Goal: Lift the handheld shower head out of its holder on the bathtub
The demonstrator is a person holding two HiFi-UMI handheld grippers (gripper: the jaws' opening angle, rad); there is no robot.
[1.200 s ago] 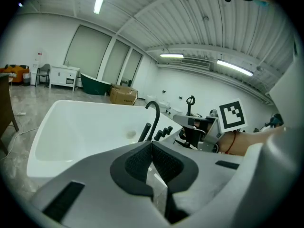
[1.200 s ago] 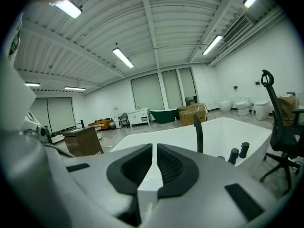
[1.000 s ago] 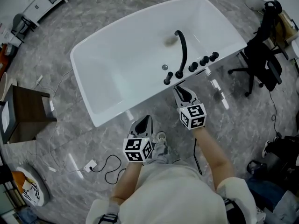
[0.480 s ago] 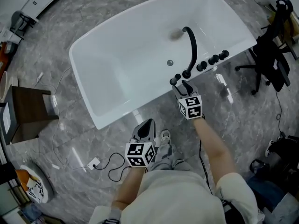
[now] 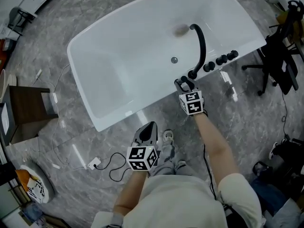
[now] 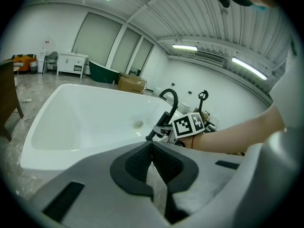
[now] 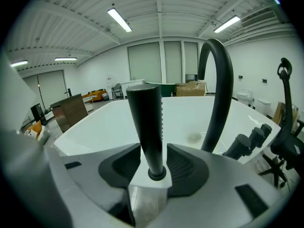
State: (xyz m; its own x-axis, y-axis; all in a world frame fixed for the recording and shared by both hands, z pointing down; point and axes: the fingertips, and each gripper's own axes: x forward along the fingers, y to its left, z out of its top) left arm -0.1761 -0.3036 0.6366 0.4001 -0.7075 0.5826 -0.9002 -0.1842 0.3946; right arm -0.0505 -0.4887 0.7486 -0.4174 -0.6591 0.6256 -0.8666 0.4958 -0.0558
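Two handheld grippers show from the head view, above a white bathtub (image 5: 109,80) that stands on a grey marbled floor (image 5: 71,141). At the tub's near rim, a black handheld shower head (image 5: 179,82) stands upright in its holder, beside a tall curved black spout (image 5: 201,44) and a row of black knobs (image 5: 221,60).

The right gripper (image 5: 185,86) is at that rim with the shower head between its jaws. In the right gripper view the slim black wand (image 7: 146,122) rises straight up between the two dark pads. The jaws have just swung wide and then eased in slightly. They stand apart, one pad just beside the wand on each side, and no firm squeeze on it shows. The spout (image 7: 216,94) arches just beyond, with the knobs (image 7: 248,142) lower right.

The left gripper (image 5: 148,129) hangs over the floor, well apart from the tub. In the left gripper view its jaws are closed together, with nothing between them.

A black cable (image 5: 111,167) lies on the floor nearby.
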